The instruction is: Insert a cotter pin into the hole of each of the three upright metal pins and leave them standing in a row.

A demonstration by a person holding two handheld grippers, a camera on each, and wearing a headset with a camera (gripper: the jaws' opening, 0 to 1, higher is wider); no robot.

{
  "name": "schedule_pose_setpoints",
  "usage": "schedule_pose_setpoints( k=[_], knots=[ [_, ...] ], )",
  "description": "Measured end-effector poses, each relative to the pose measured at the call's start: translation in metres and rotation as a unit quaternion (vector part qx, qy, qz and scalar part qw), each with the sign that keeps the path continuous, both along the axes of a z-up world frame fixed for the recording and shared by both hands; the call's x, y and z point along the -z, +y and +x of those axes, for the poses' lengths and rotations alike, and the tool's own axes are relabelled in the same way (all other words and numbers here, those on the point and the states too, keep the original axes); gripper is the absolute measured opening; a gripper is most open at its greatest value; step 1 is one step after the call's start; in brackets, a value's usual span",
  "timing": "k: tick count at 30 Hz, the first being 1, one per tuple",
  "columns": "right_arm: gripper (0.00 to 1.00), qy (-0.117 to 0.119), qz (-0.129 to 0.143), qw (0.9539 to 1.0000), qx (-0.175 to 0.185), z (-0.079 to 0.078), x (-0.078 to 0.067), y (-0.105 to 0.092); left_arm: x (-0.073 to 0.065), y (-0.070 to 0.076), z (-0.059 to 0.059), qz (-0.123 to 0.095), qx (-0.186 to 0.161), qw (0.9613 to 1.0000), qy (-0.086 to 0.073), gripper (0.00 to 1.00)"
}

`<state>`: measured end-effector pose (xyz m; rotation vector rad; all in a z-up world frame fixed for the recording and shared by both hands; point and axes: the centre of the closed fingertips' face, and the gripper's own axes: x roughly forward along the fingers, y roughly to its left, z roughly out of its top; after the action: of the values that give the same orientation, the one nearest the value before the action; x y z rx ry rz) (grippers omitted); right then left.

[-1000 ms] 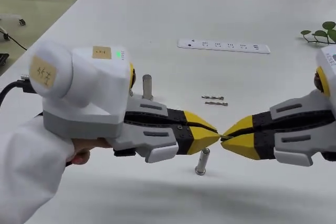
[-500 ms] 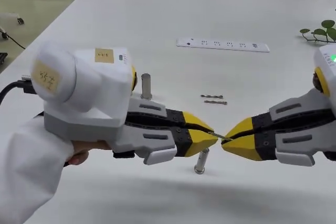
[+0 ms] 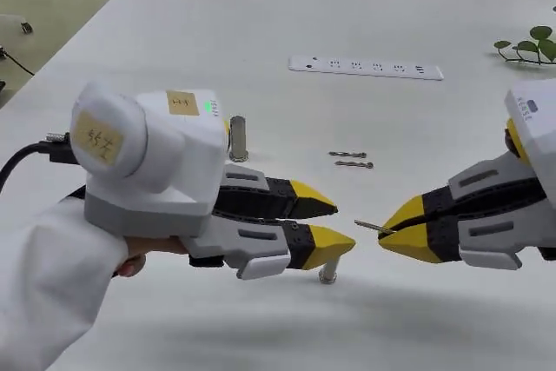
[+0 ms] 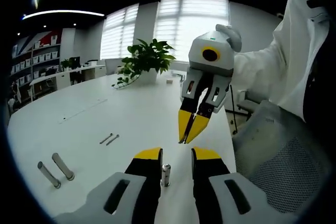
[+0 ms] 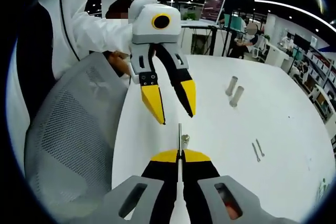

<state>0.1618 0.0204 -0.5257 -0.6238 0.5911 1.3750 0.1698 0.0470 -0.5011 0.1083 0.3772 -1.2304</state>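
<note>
Left hand-held gripper (image 3: 341, 225) (image 4: 177, 156): jaws spread and empty, hovering low over the table (image 3: 217, 41).
Right hand-held gripper (image 3: 382, 236) (image 5: 180, 156) (image 4: 188, 137): jaws pressed together on 1 cotter pin (image 3: 373, 228) (image 5: 179, 140), whose free end pokes out toward the left one.
Change: 0.5 s ago the 2 tips met nose to nose around that cotter pin. The left one has since let go, opened and backed off, so there is a clear gap between the tips.
Meaning: the pass or regrip looks finished. The right side alone carries the cotter pin, and I judge that no insertion is made yet (the holes are too small to check).
Nearest metal pin (image 3: 327, 275) (image 4: 166, 174) (image 5: 185, 140): upright on the table, just below the gap, in line with the left jaws.
Other metal pins (image 4: 56, 170) (image 5: 234, 91): 2 side by side, well apart from the work.
Spare cotter pins (image 3: 350, 159): 2 lying flat, farther back.
Edges: the near table edge runs close behind the left hand, with a mesh chair (image 5: 68, 145) just past it.
Open room: bare table lies all around the nearest metal pin. The power strip (image 3: 365, 68) and plant (image 3: 526, 45) are far off.
</note>
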Motion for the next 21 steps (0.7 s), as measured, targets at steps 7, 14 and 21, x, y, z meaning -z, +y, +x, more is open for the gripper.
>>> schedule_pose_setpoints(
  k=[7, 14, 21],
  knots=[
    [0.00, 0.006, -0.021, 0.9998, 0.002, 0.004, 0.014, -0.006, 0.015, -0.001, 0.005, 0.018, 0.002, 0.9998, 0.006, 0.21],
    [0.00, 0.009, -0.036, 0.9993, -0.004, 0.008, 0.030, -0.009, 0.029, -0.001, 0.007, 0.034, 0.007, 0.9992, 0.018, 0.19],
    [0.00, 0.009, -0.048, 0.9988, -0.001, 0.011, 0.038, -0.010, 0.038, -0.004, 0.013, 0.044, 0.005, 0.9989, 0.017, 0.17]
  ],
)
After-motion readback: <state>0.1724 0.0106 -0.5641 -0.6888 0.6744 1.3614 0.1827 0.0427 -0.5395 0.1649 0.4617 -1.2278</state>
